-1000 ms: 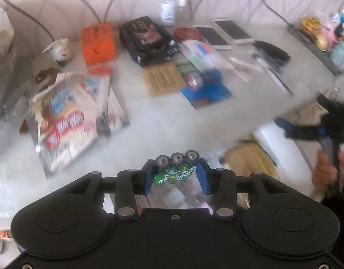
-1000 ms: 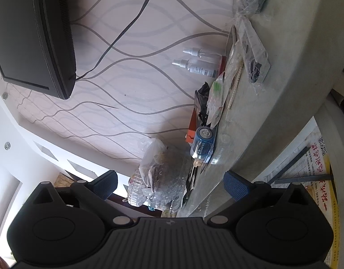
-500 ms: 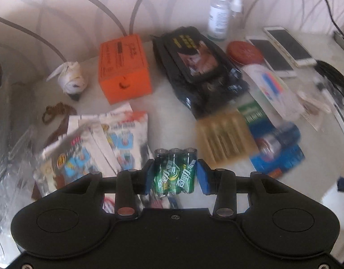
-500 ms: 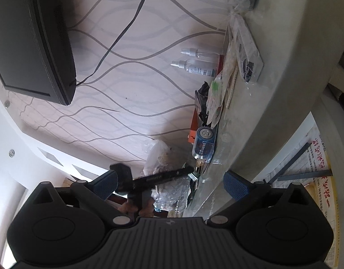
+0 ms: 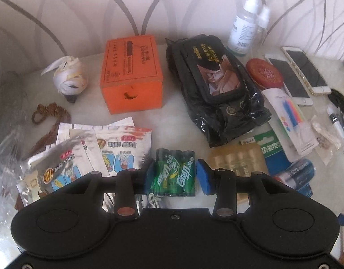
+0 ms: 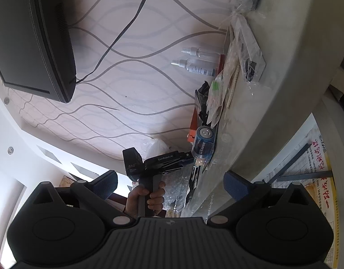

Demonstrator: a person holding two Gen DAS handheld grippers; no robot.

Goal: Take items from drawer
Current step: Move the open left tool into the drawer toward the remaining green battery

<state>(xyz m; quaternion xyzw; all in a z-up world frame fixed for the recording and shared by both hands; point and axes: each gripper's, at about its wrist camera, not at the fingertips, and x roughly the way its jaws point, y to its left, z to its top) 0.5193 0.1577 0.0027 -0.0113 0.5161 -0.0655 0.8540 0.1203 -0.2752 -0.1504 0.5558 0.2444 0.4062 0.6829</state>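
Note:
My left gripper [image 5: 175, 176] is shut on a shrink-wrapped pack of three green batteries [image 5: 175, 170], its blue pads pressing on both sides. The pack sits low over the grey tabletop [image 5: 176, 132], between foil sachets [image 5: 82, 154] and a gold battery blister card [image 5: 239, 161]. Whether it touches the top I cannot tell. My right gripper [image 6: 170, 185] is open and holds nothing, pointing up along the table's edge [image 6: 284, 89]. The right wrist view also shows the left gripper [image 6: 165, 160] in a hand [image 6: 147, 199], beside a big blue battery [image 6: 203, 143].
The tabletop holds an orange box [image 5: 131, 74], a black wipes pack [image 5: 216, 89], spray bottles [image 5: 243, 29], a red round tin [image 5: 265, 75], two phones [image 5: 302, 74] and a candle packet [image 5: 290, 116]. A dark screen [image 6: 33, 33] hangs on the wall. Printed paper [image 6: 315, 161] lies below the tabletop.
My left gripper has carried the green batteries from the table's front edge leftward and in toward the wall, and lower. It has come into the right wrist view. The right gripper has stayed still.

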